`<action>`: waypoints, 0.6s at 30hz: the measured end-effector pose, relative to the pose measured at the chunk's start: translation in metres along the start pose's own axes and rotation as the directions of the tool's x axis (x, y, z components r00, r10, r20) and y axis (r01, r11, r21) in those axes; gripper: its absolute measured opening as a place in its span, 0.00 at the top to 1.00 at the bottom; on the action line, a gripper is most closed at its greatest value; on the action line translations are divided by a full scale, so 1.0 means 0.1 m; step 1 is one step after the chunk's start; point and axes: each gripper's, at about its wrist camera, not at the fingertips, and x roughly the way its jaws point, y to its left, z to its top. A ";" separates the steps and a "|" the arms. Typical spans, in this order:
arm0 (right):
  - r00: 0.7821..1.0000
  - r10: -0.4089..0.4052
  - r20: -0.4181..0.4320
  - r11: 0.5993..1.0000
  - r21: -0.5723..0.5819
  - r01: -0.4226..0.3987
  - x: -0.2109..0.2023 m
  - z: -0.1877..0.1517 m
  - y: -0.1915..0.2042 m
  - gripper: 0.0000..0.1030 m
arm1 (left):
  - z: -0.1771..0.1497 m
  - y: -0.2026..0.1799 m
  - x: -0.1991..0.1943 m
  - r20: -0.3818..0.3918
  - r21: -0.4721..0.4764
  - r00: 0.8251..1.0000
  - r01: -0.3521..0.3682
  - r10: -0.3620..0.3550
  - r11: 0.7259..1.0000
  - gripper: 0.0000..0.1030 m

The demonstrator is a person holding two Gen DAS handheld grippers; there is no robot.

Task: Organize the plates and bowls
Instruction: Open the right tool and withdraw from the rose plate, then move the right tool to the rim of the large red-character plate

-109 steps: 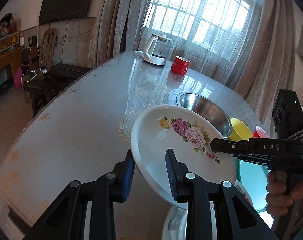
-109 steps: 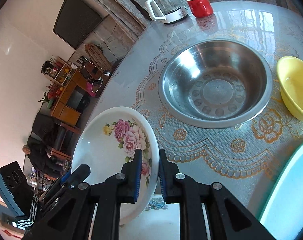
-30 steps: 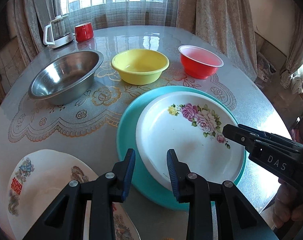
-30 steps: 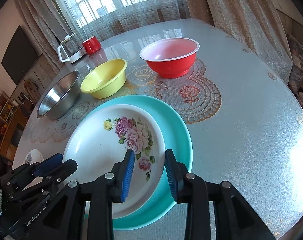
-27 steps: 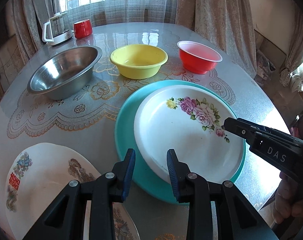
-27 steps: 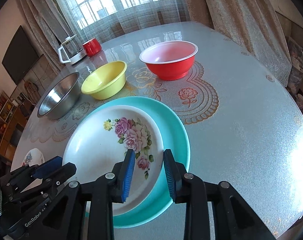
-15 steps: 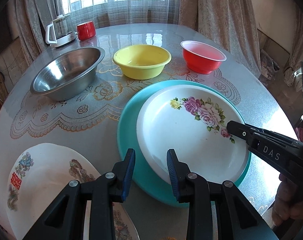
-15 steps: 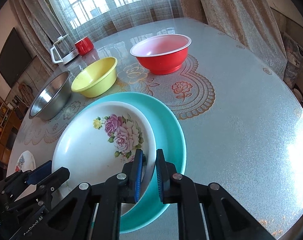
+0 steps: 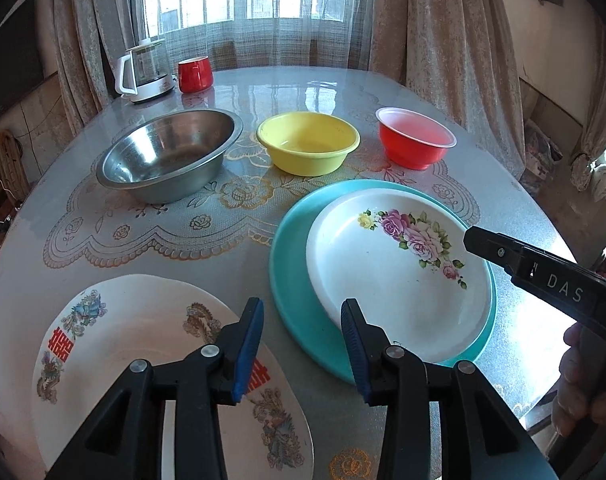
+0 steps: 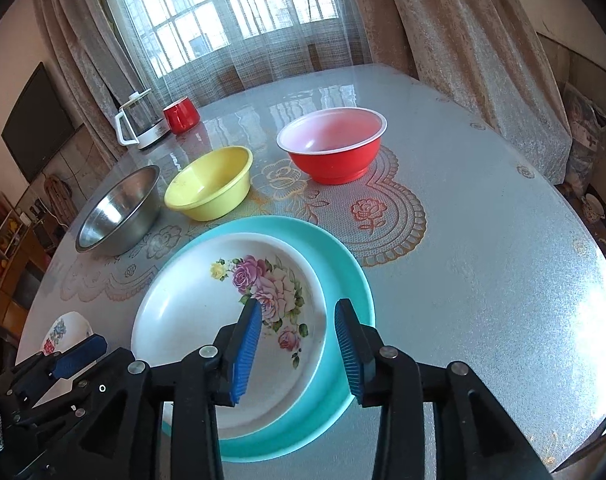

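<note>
Since the earlier frame, we released the white rose-patterned plate [image 10: 227, 320]; both tools, left tool [image 9: 301, 346] and right tool [image 10: 297, 350], have just opened, gripping nothing. It rests on the round teal plate [image 10: 343, 268], at 6 o'clock from the yellow plastic bowl [image 10: 211, 188].

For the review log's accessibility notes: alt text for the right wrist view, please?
A white floral plate sits on a teal plate, released, between the open blue-padded right gripper jaws. Behind, steel, yellow and red bowls line the table.
</note>
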 end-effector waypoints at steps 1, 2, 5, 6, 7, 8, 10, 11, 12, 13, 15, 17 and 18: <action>1.000 0.012 0.003 1.000 -0.001 -0.012 -0.02 0.00 0.01 0.60 | 0.00 0.02 -0.03 0.005 -0.003 1.000 -0.001 0.001 1.000 0.59; 1.000 0.021 0.007 1.000 -0.001 -0.021 -0.03 0.00 0.02 0.60 | -0.01 0.04 -0.05 0.011 -0.008 1.000 0.001 -0.001 1.000 0.59; 0.998 0.057 0.010 0.998 0.007 -0.057 -0.07 0.00 0.06 0.54 | -0.03 0.09 -0.13 0.027 -0.018 1.000 0.011 -0.010 1.000 0.58; 0.997 0.070 0.011 0.997 0.008 -0.070 -0.08 0.00 0.08 0.52 | -0.03 0.10 -0.15 0.034 -0.021 0.999 0.009 -0.008 1.000 0.58; 0.997 0.081 0.010 0.997 0.007 -0.081 -0.09 0.00 0.10 0.52 | -0.03 0.12 -0.18 0.041 -0.023 0.999 0.009 -0.009 1.000 0.58; 0.996 0.093 0.010 0.996 0.007 -0.093 -0.10 0.00 0.12 0.52 | -0.03 0.13 -0.20 0.045 -0.025 0.999 0.011 -0.009 1.000 0.57; 0.992 0.123 0.010 0.992 0.009 -0.123 -0.13 0.00 0.15 0.51 | -0.05 0.17 -0.24 0.055 -0.033 0.998 0.009 -0.007 0.999 0.57; 0.990 0.139 0.009 0.990 0.009 -0.139 -0.14 -0.01 0.17 0.51 | -0.05 0.19 -0.25 0.060 -0.034 0.998 0.010 -0.008 0.999 0.57; 0.988 0.156 0.008 0.988 0.007 -0.156 -0.15 -0.01 0.19 0.51 | -0.06 0.21 -0.26 0.060 -0.036 0.998 0.011 -0.009 0.999 0.56; 0.984 0.177 0.005 0.984 0.004 -0.177 -0.16 -0.01 0.21 0.50 | -0.07 0.24 -0.27 0.060 -0.043 0.998 0.011 -0.008 0.999 0.56; 0.977 0.213 -0.007 0.977 0.002 -0.213 -0.16 -0.02 0.26 0.50 | -0.09 0.30 -0.29 0.061 -0.060 0.998 0.017 -0.013 0.998 0.54; 0.966 0.256 -0.023 0.967 -0.004 -0.256 -0.16 -0.05 0.32 0.50 | -0.12 0.36 -0.32 0.065 -0.075 0.998 0.027 -0.022 0.997 0.53; 0.961 0.276 -0.032 0.961 -0.006 -0.277 -0.16 -0.06 0.35 0.50 | -0.13 0.38 -0.33 0.068 -0.081 0.997 0.028 -0.022 0.996 0.52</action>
